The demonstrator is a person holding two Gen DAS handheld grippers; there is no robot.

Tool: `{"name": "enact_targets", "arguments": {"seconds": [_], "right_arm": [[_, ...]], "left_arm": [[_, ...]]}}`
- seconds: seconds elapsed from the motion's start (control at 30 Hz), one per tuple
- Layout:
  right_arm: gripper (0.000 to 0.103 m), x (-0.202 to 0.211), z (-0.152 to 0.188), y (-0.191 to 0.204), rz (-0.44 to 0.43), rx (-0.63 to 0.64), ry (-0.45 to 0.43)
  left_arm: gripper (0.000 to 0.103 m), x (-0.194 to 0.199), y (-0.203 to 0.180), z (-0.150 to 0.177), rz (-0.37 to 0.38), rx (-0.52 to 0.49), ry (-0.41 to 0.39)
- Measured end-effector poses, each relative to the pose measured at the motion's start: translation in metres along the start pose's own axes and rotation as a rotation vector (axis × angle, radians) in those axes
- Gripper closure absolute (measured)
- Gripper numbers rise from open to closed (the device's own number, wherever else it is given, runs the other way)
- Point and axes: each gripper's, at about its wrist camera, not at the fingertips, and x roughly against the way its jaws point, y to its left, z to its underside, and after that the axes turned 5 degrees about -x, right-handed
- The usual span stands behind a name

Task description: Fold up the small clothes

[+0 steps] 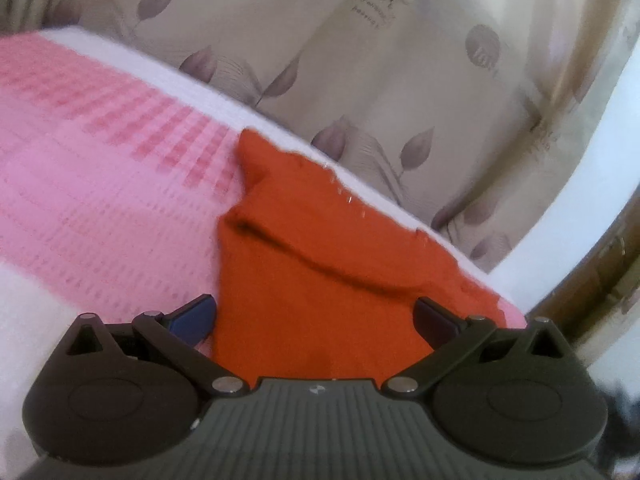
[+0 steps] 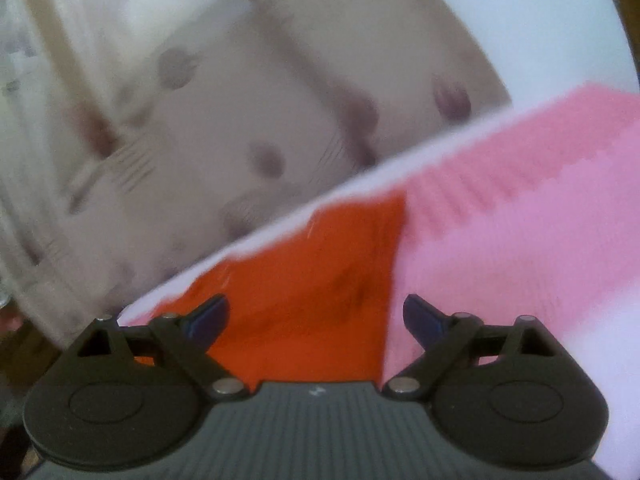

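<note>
In the left wrist view, the left gripper [image 1: 316, 318] stood wide open, holding nothing, its fingers straddling the near edge of an orange garment [image 1: 320, 260] that lay on a pink checked blanket [image 1: 100, 184] — soft, light cloth, likely limp, best pinched at a corner or hem. A leaf-patterned curtain [image 1: 380, 80] hung behind.

In the blurred right wrist view, the right gripper [image 2: 316, 320] was likewise open and empty over the garment's edge [image 2: 304, 280] — beside the blanket [image 2: 520, 220], below the curtain [image 2: 200, 100].

Pink-and-white checked blanket [image 1: 100, 168], beige leaf-print curtain [image 1: 360, 60]
</note>
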Motion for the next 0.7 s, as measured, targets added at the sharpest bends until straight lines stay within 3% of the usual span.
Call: {"name": "enact_targets", "arguments": {"seconds": [0.13,0.27,0.37,0.5,0.7], "right_arm": [[0.006,0.059,0.040,0.013,-0.012,0.085,0.082],[0.005,0.092,0.067,0.007,-0.060,0.033,0.133],[0.005,0.104,0.087,0.006,-0.073,-0.009,0.137],[0.005,0.107,0.101,0.011,-0.160,-0.030,0.158],[0.005,0.114,0.120,0.022,-0.186,0.000,0.139]], "left_arm": [[0.001,0.042,0.002,0.021,0.053,0.030,0.060],[0.001,0.081,-0.004,0.042,0.083,-0.012,0.100],[0.001,0.101,-0.008,0.056,0.106,-0.036,0.133],[0.001,0.118,-0.010,0.076,0.102,-0.054,0.173],[0.001,0.135,-0.005,0.089,0.131,-0.011,0.187]]}}
